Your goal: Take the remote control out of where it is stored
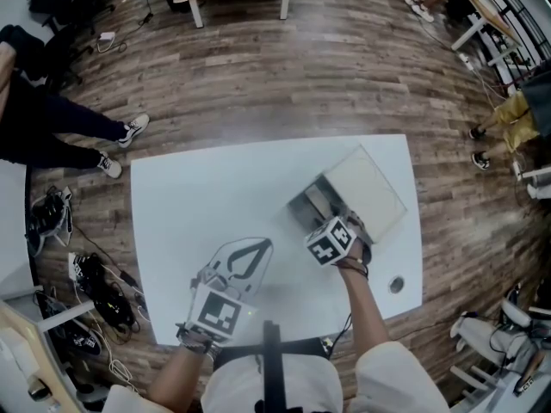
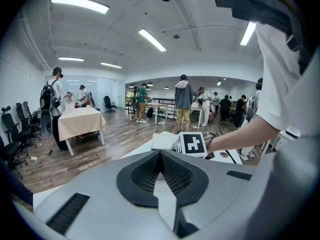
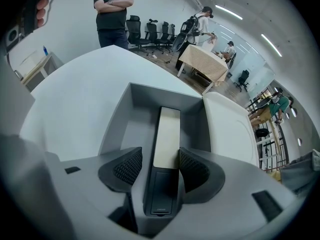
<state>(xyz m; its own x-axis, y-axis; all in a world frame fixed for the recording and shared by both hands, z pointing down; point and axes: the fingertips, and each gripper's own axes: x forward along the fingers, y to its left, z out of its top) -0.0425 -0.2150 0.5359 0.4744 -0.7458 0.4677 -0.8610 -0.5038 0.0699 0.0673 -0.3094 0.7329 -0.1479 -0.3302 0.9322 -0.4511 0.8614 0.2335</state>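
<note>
Right fingers [image 3: 127, 166] were spread, with the remote [image 3: 166, 134] between them, dead centre in the right gripper view. Frame-left pad stood clear of it. Frame-right pad sat right at its edge; contact couldn't be confirmed. Right gripper [image 3: 161, 168] pointed steeply down into the open grey box [image 3: 120, 119].

Remote lay lengthwise inside the box, pale half toward the top of the frame, dark half at the bottom between the pads. White lid [image 3: 230, 129] was folded out to frame right.

In the head view, the box [image 1: 312, 203] was right of centre on the white table [image 1: 198, 188], with the right gripper [image 1: 343, 224] over it.

Left gripper [image 2: 160, 154] had its fingers pressed together at the tips, nothing between them. In the head view it [image 1: 258, 249] hung over bare table lower centre, well apart from the box.
</note>
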